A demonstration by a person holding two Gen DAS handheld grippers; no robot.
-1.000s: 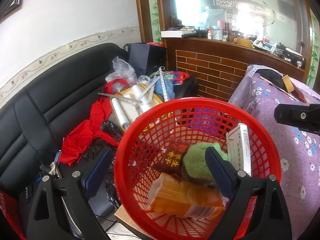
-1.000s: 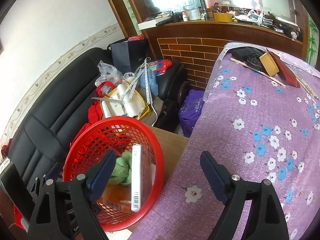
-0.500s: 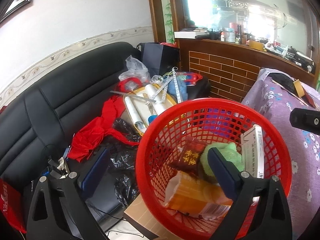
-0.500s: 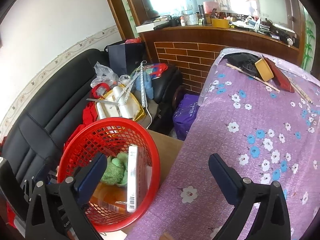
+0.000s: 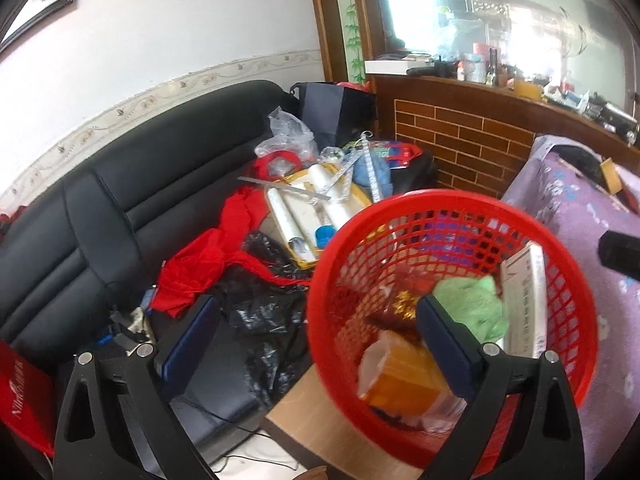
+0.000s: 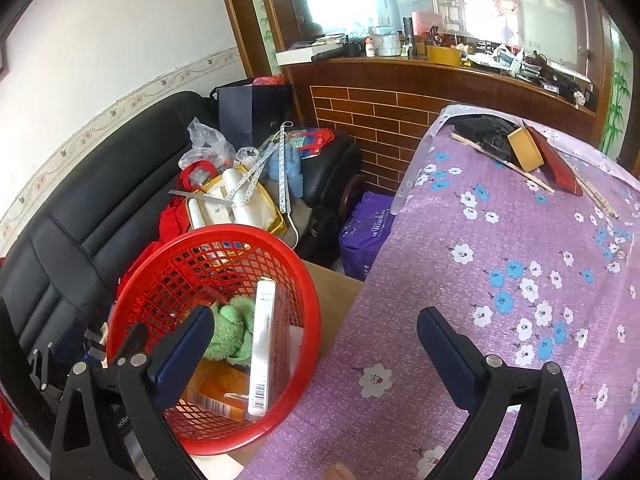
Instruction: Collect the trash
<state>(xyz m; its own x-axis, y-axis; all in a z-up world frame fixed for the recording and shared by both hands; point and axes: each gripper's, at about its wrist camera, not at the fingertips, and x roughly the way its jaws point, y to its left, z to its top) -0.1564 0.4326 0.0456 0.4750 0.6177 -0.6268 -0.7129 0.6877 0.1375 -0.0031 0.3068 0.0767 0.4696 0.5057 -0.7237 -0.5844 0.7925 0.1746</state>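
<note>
A red mesh basket (image 5: 440, 200) (image 6: 224, 232) stands on a wooden box beside the table. Inside it lie an orange packet (image 5: 404, 380) (image 6: 212, 396), a green cloth (image 5: 472, 308) (image 6: 232, 328), a long white carton (image 5: 524, 304) (image 6: 262, 344) and a dark red packet (image 5: 400, 292). My left gripper (image 5: 316, 336) is open and straddles the basket's left rim without touching it. My right gripper (image 6: 316, 344) is open and empty, one finger over the basket and the other over the tablecloth.
A black sofa (image 5: 100, 220) on the left is piled with a red cloth (image 5: 208, 256), black bags (image 5: 264, 320) and a yellow tray of rolls (image 5: 312, 208). The purple flowered tablecloth (image 6: 500, 280) fills the right. A yellow box (image 6: 524, 148) and sticks lie at its far end.
Both grippers' jaws have spread a little wider. In the left wrist view the basket has slid right and more of the sofa shows. The right wrist view has tilted up slightly.
</note>
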